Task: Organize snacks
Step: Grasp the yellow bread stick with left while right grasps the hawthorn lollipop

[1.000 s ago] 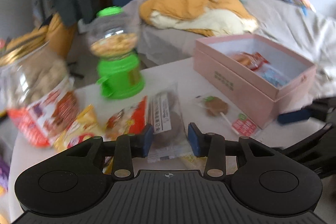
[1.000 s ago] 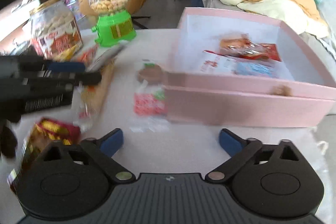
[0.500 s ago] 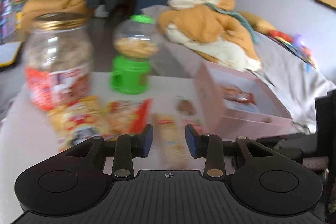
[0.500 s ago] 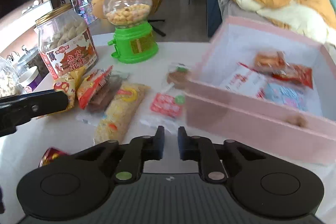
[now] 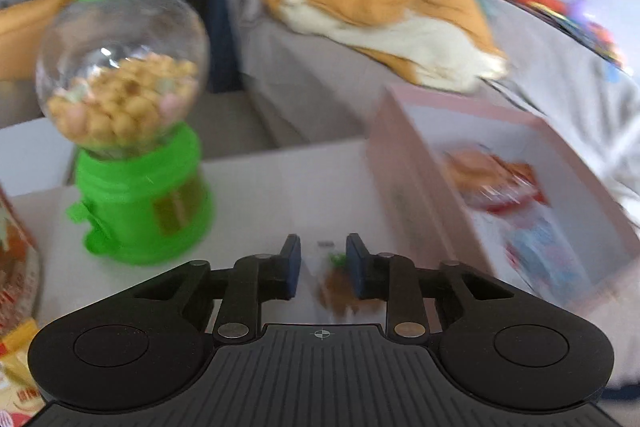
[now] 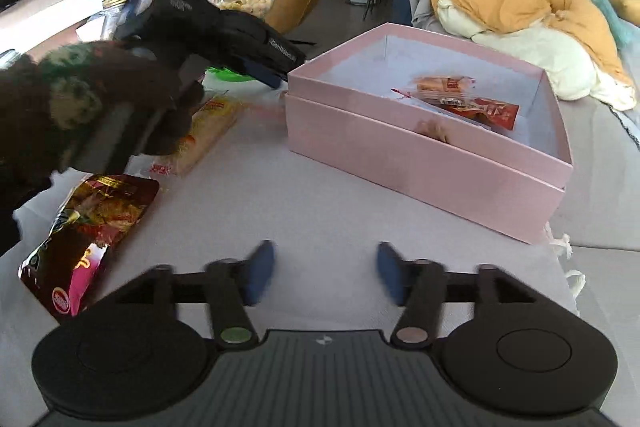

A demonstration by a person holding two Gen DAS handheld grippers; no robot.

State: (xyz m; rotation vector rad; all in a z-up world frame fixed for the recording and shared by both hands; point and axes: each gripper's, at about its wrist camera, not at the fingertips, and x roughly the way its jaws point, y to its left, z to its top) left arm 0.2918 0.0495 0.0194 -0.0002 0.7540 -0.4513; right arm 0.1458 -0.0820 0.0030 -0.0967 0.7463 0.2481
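— What did you count?

— I saw one pink box (image 6: 424, 151) at the tabletop's (image 6: 320, 211) right edge with two or three packets inside, one green dispenser (image 5: 136, 131), and two packets lying near the left edge.

— And the jaws?

— My left gripper (image 5: 323, 261) was parted narrowly around a brown lollipop (image 5: 340, 287), contact unclear. My right gripper (image 6: 324, 273) gaped wide, holding nothing.

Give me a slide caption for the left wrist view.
Left hand-held gripper, jaws slightly apart, poised over a small wrapped snack on the white table, between the green candy dispenser and pink box.
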